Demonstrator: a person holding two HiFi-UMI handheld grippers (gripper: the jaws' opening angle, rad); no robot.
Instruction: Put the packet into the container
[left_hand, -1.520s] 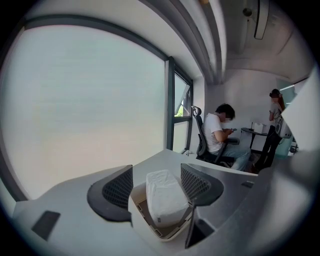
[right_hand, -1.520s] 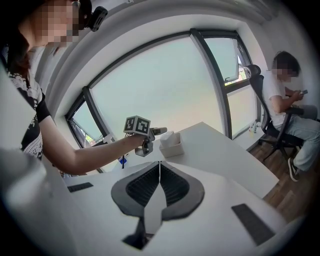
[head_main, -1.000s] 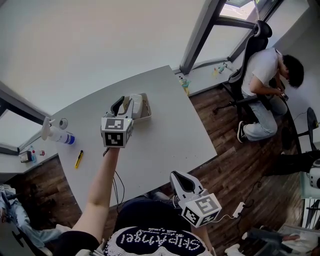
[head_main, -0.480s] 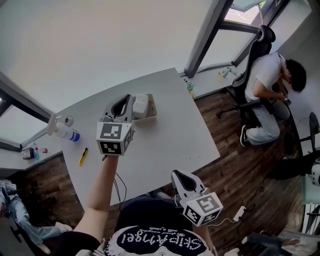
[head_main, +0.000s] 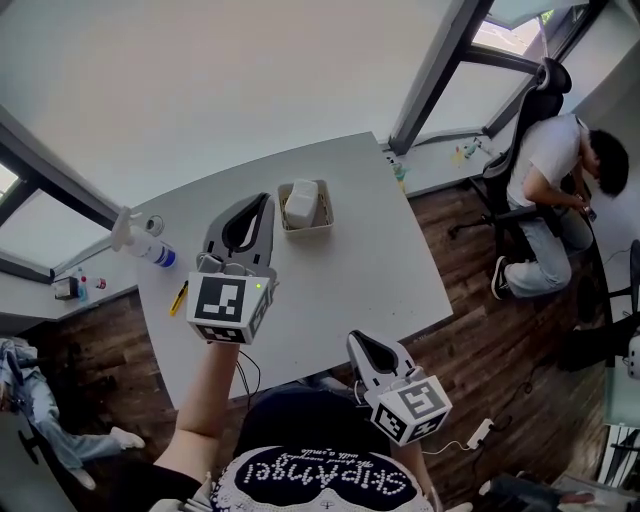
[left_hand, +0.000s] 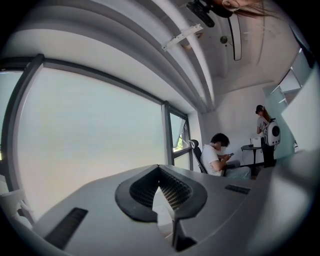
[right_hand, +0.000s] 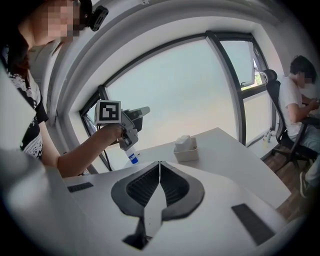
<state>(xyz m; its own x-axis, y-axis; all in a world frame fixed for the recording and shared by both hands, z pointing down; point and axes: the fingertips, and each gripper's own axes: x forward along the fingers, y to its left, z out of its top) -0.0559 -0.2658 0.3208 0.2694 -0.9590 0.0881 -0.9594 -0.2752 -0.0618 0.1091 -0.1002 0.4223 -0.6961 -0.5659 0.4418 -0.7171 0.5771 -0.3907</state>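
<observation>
A small white open container (head_main: 322, 221) stands on the grey table (head_main: 350, 270), and the white packet (head_main: 301, 201) sits inside it, sticking up above the rim. My left gripper (head_main: 264, 197) hangs in the air just left of the container, lifted off the table, jaws shut and empty. In its own view the left gripper (left_hand: 159, 168) points level at the window. My right gripper (head_main: 357, 338) stays near the table's front edge, shut on nothing. Past the right gripper (right_hand: 159, 163) I see the container (right_hand: 186, 154), the packet (right_hand: 183, 140) and the left gripper (right_hand: 145, 110).
A spray bottle (head_main: 148, 243) lies at the table's left end, with a yellow-and-black knife (head_main: 179, 297) near the left edge. A dark cable (head_main: 244, 372) hangs off the front edge. A person sits in an office chair (head_main: 545, 165) at the far right.
The left gripper was at the container with its jaws apart around the packet. It has shut, risen and drawn back toward me, and the packet rests in the container. The right gripper has barely moved.
</observation>
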